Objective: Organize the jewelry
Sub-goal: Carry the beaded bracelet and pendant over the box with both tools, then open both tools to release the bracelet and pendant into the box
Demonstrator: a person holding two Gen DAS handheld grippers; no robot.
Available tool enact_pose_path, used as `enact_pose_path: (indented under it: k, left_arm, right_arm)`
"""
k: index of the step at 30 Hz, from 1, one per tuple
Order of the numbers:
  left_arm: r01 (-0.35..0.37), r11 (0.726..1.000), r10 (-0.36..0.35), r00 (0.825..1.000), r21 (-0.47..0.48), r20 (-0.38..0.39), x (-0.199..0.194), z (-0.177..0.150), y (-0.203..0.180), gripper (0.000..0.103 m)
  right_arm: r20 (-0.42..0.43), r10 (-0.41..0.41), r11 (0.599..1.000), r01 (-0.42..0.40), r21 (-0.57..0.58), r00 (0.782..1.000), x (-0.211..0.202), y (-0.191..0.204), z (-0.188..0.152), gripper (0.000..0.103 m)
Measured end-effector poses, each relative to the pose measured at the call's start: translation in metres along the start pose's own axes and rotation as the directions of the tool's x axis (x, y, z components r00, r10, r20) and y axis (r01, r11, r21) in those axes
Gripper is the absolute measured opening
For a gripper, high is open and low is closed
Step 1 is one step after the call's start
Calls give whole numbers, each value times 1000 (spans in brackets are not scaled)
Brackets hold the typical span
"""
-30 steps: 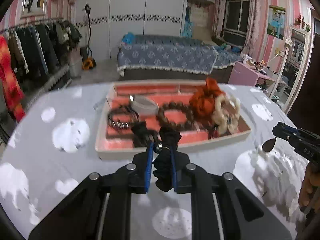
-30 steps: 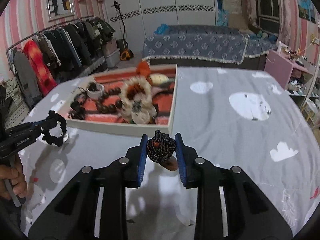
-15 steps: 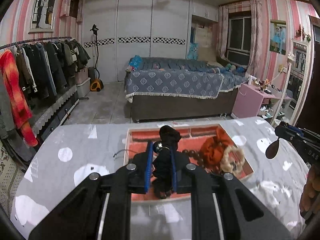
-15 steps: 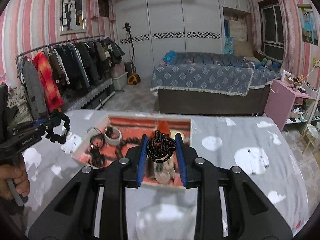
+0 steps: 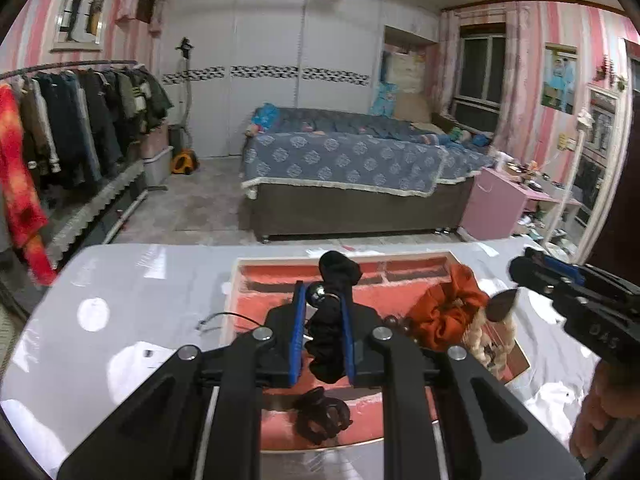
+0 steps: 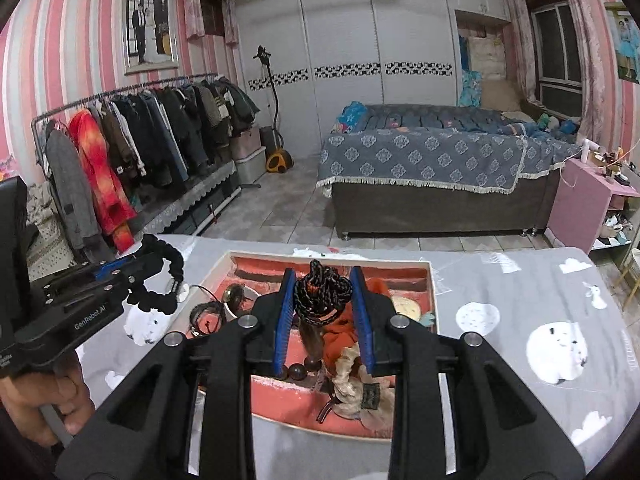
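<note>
My left gripper (image 5: 322, 304) is shut on a black beaded hair tie (image 5: 330, 336) and hangs over the near half of the red-lined tray (image 5: 234, 280). In the tray lie an orange scrunchie (image 5: 444, 316), a cream scrunchie (image 5: 486, 344) and a dark bracelet (image 5: 320, 416). My right gripper (image 6: 322, 280) is shut on a black-and-red braided cord (image 6: 320, 296); its dark pendant (image 5: 502, 306) dangles below, over the tray (image 6: 434, 300). The left gripper (image 6: 132, 272) shows at the left of the right wrist view, and the right gripper (image 5: 552, 284) at the right of the left wrist view.
The tray sits on a grey cloth with white cloud patches (image 6: 556, 344). A thin dark wire (image 5: 218, 316) lies left of the tray. Dark beads (image 6: 296, 370) and a white bangle (image 6: 236, 300) are inside it. Beyond the table are a bed and a clothes rack.
Both grippers have risen and moved forward from the table in front of the tray to above it, each still holding its piece. The views now look further into the room.
</note>
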State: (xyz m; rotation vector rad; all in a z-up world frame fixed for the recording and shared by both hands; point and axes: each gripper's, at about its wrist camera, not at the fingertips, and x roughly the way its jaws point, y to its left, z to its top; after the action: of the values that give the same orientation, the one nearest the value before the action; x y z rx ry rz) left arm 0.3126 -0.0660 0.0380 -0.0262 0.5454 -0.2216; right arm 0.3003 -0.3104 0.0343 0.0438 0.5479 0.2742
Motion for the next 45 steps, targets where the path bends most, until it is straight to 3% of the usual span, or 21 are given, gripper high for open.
enact_pose_path:
  k: [8,14,31,34,37,45]
  left_arm:
    - [-42,999,43,994,11,-103,38,-37,15,16]
    - [-26,1000,24,992,-12,-123,48,-45,20,17]
    - [-60,998,57,987,-14,-153,61,-58,23,19]
    - [-66,998,63,987,-16,-150,62,-59,24,23]
    - [-65,998,61,987,-23,-149,62,-59,24,41]
    - [-52,999,50,988,-11,-144,58,-57,19,41]
  right_arm:
    - [-79,5,1000,-3,26,997,44,-11,-35,28]
    - [-102,-8,999,12,31,995,53,-13,-44,28]
    - [-141,-79,997,81,8,987,65,-23,-56,28]
    - [-143,-103,995,104,-1,984,67,-25,-58,28]
    - [-146,-112,994,113,2,983,67,-27,-59,29]
    - [-131,-122,992,123,-1,984,63,-27,-58,36]
